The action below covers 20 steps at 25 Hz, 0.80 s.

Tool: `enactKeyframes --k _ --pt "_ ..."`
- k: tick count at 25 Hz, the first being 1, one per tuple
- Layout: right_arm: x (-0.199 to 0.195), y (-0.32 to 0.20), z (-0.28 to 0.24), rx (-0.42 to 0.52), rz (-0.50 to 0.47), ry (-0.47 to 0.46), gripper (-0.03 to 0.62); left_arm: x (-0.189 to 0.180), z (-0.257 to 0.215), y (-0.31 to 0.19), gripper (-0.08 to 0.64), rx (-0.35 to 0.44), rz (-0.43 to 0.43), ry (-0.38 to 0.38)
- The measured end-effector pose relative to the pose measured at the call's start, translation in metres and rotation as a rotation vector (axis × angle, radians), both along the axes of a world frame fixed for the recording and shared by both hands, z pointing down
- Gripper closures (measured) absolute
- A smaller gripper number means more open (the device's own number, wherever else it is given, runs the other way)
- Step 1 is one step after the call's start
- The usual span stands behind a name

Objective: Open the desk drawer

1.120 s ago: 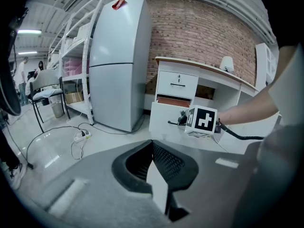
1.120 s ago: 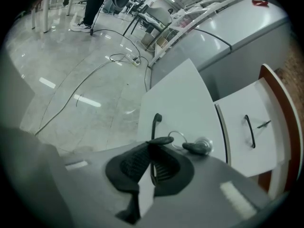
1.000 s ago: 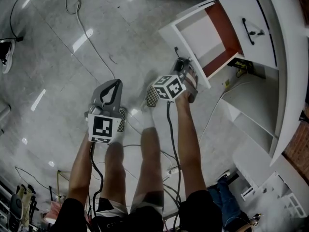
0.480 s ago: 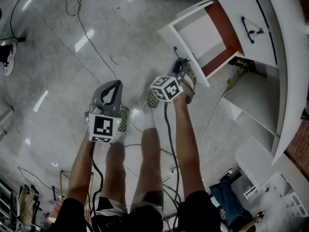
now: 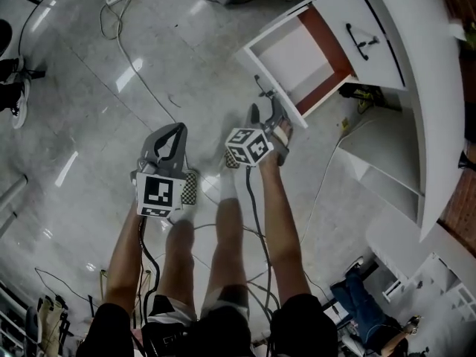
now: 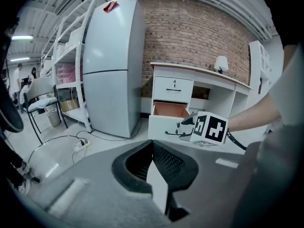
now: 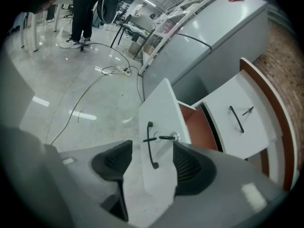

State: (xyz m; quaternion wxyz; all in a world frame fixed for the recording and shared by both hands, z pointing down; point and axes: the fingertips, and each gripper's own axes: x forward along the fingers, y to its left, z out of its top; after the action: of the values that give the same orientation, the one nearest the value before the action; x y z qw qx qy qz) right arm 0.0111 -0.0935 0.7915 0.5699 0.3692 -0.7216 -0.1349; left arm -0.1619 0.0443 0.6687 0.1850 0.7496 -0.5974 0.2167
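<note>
Right gripper (image 5: 266, 112) jaws just spread wide, drawer handle (image 7: 151, 151) loose between; left gripper (image 5: 172, 132) pinched closed, empty, above bare floor (image 5: 89, 110)

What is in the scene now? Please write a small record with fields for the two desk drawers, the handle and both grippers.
Lower drawer: white wooden drawer with red-brown inner sides, pulled open, nothing seen inside.
Upper drawer: white drawer front with a black handle, closed.
Handle: black metal bar on the lower drawer's front, free.
Right gripper: fingers have just been opening and now stand wide apart; the handle lies ahead of the gap, not pressed.
Left gripper: fingers together, nothing between them.
Task state: drawer open, released.
</note>
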Motion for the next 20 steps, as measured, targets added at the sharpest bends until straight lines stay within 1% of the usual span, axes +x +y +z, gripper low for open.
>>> enactKeyframes --k 2,4,9,12,16,20 --pt "0.000 0.000 -0.020 0.000 0.014 -0.025 0.319 0.002 -0.017 -0.005 0.551 0.014 0.008 0.000" --pt "0.002 -0.001 -0.046 -0.005 0.048 -0.068 0.319 0.005 -0.039 -0.009 0.551 0.030 0.020 -0.003" --pt "0.011 0.002 -0.132 -0.006 0.135 -0.184 0.319 0.009 -0.110 -0.013 0.551 0.064 0.036 -0.014" --pt "0.015 0.003 -0.194 0.001 0.184 -0.281 0.319 0.014 -0.161 -0.022 0.551 0.098 0.048 -0.013" --pt "0.019 0.007 -0.275 0.033 0.247 -0.434 0.319 0.021 -0.227 -0.037 0.551 0.181 0.089 -0.025" --pt "0.040 0.025 -0.360 0.078 0.286 -0.559 0.319 0.041 -0.298 -0.038 0.551 0.246 0.114 -0.029"
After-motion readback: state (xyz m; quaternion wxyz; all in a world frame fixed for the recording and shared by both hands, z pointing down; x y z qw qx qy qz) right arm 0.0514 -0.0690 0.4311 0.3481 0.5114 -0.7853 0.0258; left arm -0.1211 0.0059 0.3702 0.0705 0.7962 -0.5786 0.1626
